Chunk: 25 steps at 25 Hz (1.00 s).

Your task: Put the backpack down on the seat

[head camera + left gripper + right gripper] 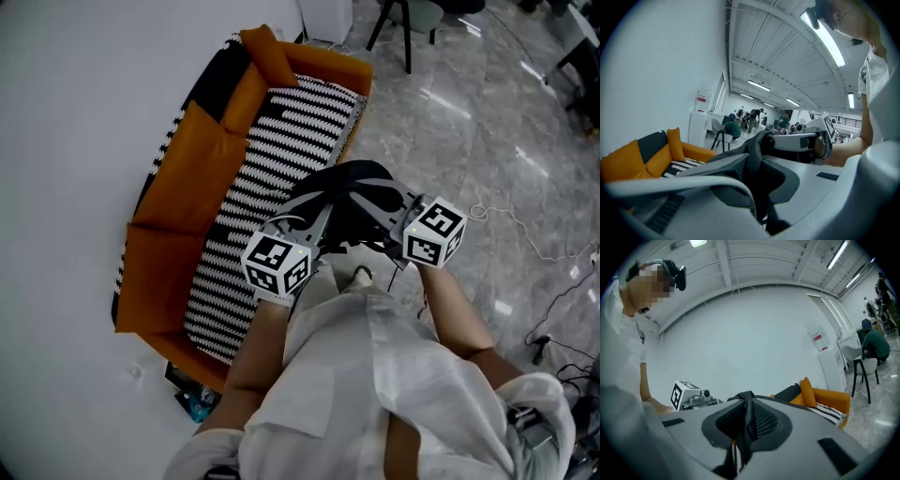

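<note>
The black backpack hangs in the air between my two grippers, just off the front edge of the sofa's black-and-white striped seat. My left gripper is shut on a black strap of the backpack. My right gripper is shut on another black strap. In the left gripper view the strap runs between the jaws of the left gripper. The right gripper view shows the same between the jaws of the right gripper. The bag's underside is hidden.
The orange sofa stands against the white wall, an orange cushion at its far end. A chair stands beyond it. Cables lie on the glossy grey floor to the right. A small box sits by the sofa's near corner.
</note>
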{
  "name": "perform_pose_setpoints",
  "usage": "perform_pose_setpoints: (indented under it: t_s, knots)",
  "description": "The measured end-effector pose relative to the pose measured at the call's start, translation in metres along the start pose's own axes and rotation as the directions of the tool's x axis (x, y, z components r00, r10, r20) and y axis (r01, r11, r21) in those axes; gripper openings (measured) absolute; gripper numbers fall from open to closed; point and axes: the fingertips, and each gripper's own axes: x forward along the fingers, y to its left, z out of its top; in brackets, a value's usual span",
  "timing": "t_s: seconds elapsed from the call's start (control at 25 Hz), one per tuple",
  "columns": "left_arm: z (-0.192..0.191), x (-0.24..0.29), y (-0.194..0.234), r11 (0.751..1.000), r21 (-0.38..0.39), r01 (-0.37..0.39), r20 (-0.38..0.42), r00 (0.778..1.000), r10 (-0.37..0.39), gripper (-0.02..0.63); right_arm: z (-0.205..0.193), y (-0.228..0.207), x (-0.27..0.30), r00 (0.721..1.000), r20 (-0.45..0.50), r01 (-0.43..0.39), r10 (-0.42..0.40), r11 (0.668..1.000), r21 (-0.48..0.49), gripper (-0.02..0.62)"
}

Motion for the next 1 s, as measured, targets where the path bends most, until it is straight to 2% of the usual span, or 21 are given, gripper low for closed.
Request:
perform_pose_setpoints:
  t_s: [0.2, 0.36, 0.68, 0.84, 1.0]
  knots:
    - [0.006, 0.011, 0.040, 0.999, -0.032, 0.025, -0.001, 1.000, -0.026, 0.046, 0.007, -0.023, 0.036, 1.000, -0.016, 0.009, -0.008, 1.000, 0.007, 0.038]
    - [0.018, 0.021, 0.068, 0.998, -0.017, 0.053, -0.022, 0.998, -0.054, 0.046, 0.018, -0.040, 0.059, 1.000, -0.006, 0.004, -0.004, 0.999, 0.047, 0.038]
    - [0.052, 0.029, 0.146, 0.999, -0.018, 0.047, 0.005, 0.999, -0.046, 0.046, 0.048, -0.071, 0.132, 1.000, -0.022, -0.017, 0.018, 1.000, 0.021, 0.038]
    - [0.064, 0.033, 0.194, 0.999, -0.046, 0.003, 0.023, 1.000, -0.002, 0.046, 0.060, -0.089, 0.179, 0.997, -0.054, -0.064, 0.063, 0.998, -0.006, 0.038]
    - [0.069, 0.040, 0.237, 0.991, -0.095, -0.090, 0.029, 0.995, 0.093, 0.046, 0.065, -0.110, 0.221, 0.977, -0.121, -0.175, 0.175, 0.985, 0.010, 0.038]
